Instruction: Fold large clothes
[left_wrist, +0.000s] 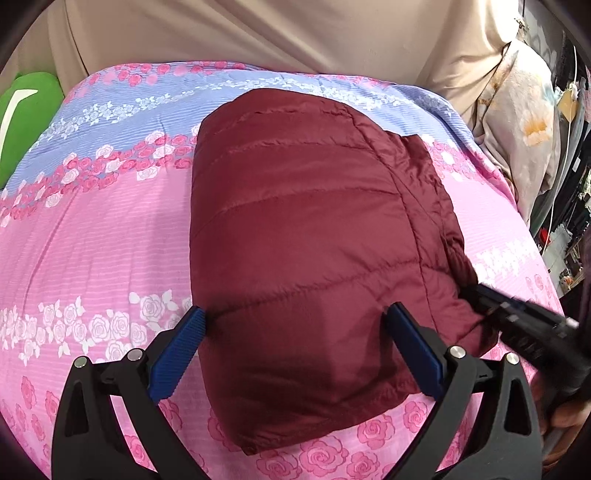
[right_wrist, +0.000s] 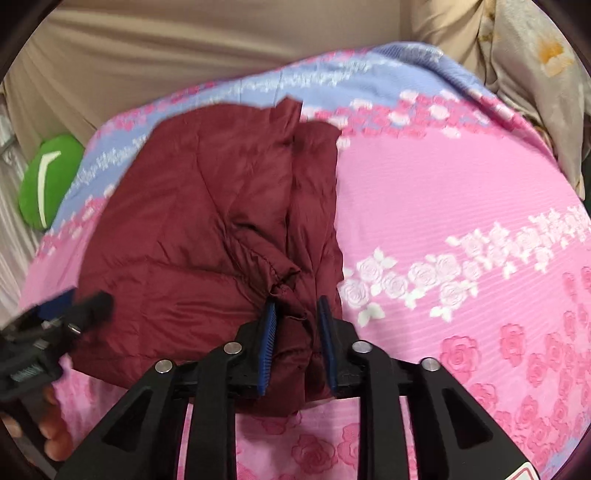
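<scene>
The right gripper (right_wrist: 295, 317) has its blue pads a little apart with a bunched fold of the dark red padded jacket (left_wrist: 314, 229) between them; the left pad seems to touch the cloth and the right one stands just clear, so it reads as loosened, not clamped. The left gripper (left_wrist: 295, 321) is spread wide, its pads straddling the near end of the jacket without pressing it.

The jacket lies as a compact folded bundle on the pink and blue flowered bedspread (left_wrist: 92, 240), near the middle of the bed, with a green cushion (left_wrist: 26, 122) well apart at the far left edge. Judging by its shape, the folding looks nearly done, and the step in hand seems to be letting go of the last tucked side.

The next move probably calls for drawing the right gripper back without dragging the gathered edge out of the fold, since the slippery, puffy cloth could spring open. The left gripper is placed to steady the bundle if needed.
</scene>
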